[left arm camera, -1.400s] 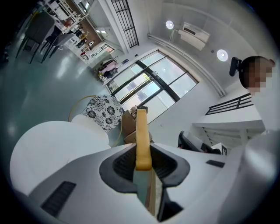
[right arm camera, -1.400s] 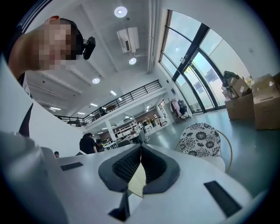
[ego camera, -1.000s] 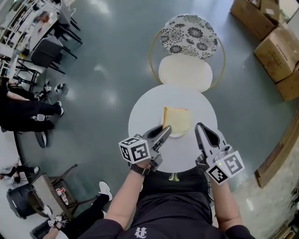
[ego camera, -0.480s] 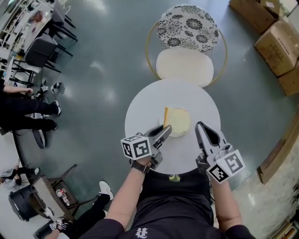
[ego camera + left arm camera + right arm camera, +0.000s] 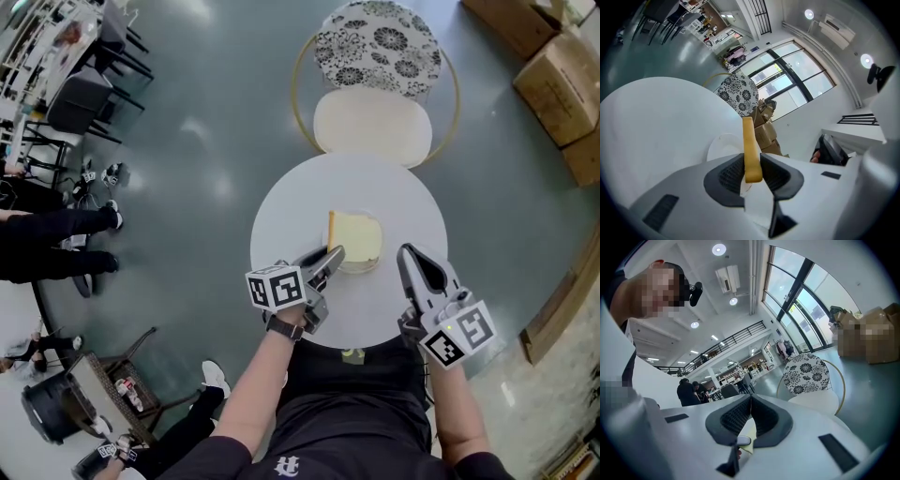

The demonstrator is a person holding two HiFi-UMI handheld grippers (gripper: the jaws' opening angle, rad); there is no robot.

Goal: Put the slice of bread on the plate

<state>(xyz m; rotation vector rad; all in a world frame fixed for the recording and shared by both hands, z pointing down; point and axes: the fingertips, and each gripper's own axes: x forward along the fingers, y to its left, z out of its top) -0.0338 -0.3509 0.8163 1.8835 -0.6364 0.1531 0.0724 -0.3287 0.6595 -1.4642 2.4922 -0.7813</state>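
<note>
A pale yellow slice of bread (image 5: 356, 234) lies face-up over the small white plate (image 5: 360, 267) near the middle of the round white table (image 5: 291, 211). My left gripper (image 5: 334, 252) is shut on the slice's near-left edge. In the left gripper view the bread (image 5: 751, 152) stands edge-on between the dark pads, with the plate (image 5: 723, 145) just beyond. Whether the slice touches the plate I cannot tell. My right gripper (image 5: 410, 251) hovers at the table's right, apart from the bread. Its jaws (image 5: 750, 405) meet with nothing between them.
A chair with a floral back (image 5: 378, 56) and cream seat (image 5: 372, 127) stands at the table's far side. Cardboard boxes (image 5: 562, 80) are stacked at the upper right. Seated people's legs (image 5: 56, 234) and dark chairs (image 5: 80, 98) are on the left.
Both grippers have sunk towards the table. The bread has come down with the left gripper, still held over the plate.
</note>
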